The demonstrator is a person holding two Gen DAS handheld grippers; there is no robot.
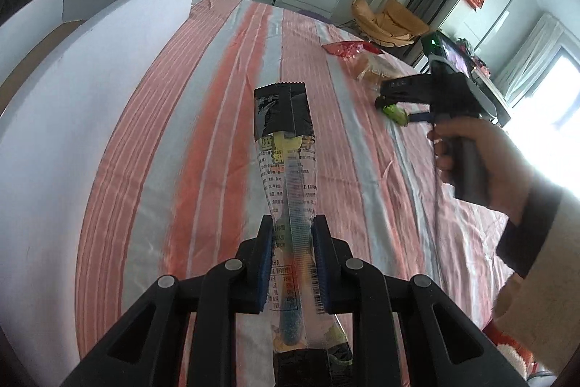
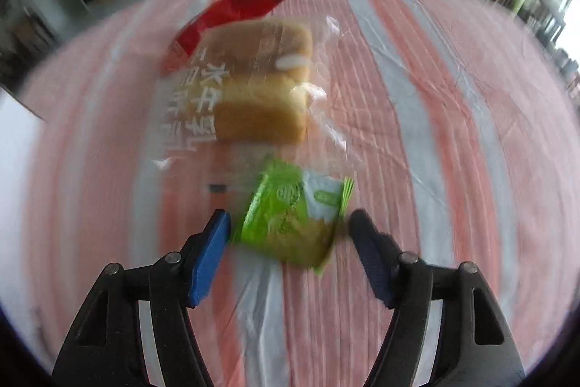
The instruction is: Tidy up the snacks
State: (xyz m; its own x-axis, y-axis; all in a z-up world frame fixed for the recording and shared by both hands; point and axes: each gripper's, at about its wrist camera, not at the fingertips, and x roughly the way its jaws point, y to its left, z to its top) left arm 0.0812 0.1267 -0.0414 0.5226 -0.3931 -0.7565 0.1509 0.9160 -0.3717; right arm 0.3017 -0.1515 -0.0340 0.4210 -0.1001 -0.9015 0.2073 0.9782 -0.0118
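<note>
Nearest the left camera, the left tongs point(image 1: 290, 263) pinch a long clear snack packet point(image 1: 288, 169), lifted over the striped desk point(image 1: 181, 151) beside a white box point(image 1: 90, 78). Farther right, the right tongs point(image 2: 288, 242) stand wide around a green packet point(image 2: 293, 216) without pressing it, just near a wrapped bread point(image 2: 253, 86). Centring the pads on the packet's flat sides before closing should prevent slipping.

The striped cloth point(image 1: 224, 118) has a satiny sheen and fine creases. The long packet point(image 1: 286, 169) is glossy film, part clear, part black. The bread bag point(image 2: 253, 86) is clear crinkly plastic, the green packet point(image 2: 290, 220) shiny foil-like wrap. The claw point(image 1: 291, 263) is matt black plastic with blue ribbed pads point(image 1: 266, 263) and metal pins point(image 1: 233, 265).
</note>
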